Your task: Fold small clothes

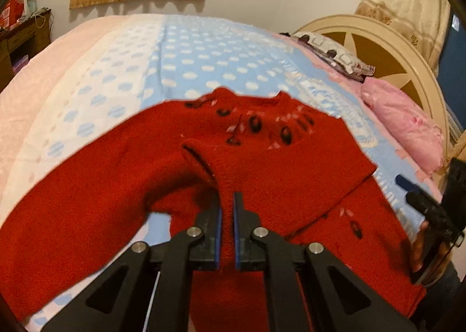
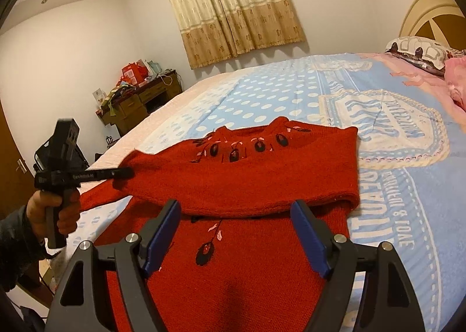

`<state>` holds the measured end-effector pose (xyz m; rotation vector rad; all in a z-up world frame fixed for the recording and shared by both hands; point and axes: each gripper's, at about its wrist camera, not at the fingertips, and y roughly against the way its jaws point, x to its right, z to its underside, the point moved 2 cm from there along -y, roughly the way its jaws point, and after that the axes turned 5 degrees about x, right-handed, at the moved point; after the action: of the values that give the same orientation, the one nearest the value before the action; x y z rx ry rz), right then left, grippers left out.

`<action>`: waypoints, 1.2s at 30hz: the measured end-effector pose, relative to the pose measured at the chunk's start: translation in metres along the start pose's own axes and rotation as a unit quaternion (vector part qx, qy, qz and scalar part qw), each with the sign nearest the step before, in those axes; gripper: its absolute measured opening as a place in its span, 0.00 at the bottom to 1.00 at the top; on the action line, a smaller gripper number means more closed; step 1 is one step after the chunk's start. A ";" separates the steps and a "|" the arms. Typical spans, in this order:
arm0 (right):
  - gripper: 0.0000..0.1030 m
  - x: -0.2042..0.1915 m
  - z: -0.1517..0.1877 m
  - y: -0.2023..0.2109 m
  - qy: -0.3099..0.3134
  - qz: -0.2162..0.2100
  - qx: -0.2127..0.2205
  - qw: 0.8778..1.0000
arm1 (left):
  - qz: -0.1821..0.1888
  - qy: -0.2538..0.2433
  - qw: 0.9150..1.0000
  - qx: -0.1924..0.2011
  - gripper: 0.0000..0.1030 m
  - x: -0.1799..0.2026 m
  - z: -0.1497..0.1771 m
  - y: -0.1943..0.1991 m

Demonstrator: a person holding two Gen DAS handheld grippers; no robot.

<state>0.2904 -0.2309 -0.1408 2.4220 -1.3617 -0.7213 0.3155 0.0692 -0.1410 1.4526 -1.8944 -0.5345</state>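
Jaws pinched tight on a fold of the red sweater (image 1: 262, 157), the left gripper (image 1: 227, 215) lifts the cloth off the bed (image 1: 204, 49), while the right gripper (image 2: 236, 233) hovers with jaws wide and empty over the sweater's lower half. The knit looks heavy; the pinch could slip or drag the folded layer askew.

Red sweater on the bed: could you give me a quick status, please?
Left gripper shut on sweater sleeve. Right gripper open above red sweater, right sleeve already folded across. Nothing in the way.
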 end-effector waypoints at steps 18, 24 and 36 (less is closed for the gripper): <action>0.77 -0.001 0.000 -0.025 0.006 0.037 -0.077 0.996 | -0.006 0.049 0.999 -0.014 0.13 -0.035 0.032 -0.015; 0.77 -0.022 -0.019 -0.042 0.100 0.072 -0.112 0.986 | -0.006 0.063 0.998 -0.007 0.14 -0.043 0.033 -0.014; 0.77 0.009 -0.006 -0.088 0.038 0.059 -0.208 0.976 | -0.017 0.056 0.998 -0.003 0.14 -0.043 0.037 -0.014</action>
<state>0.3612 -0.1925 -0.1791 2.0035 -1.1748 -0.7833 0.3049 0.1034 -0.1875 1.4817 -1.7836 -0.4638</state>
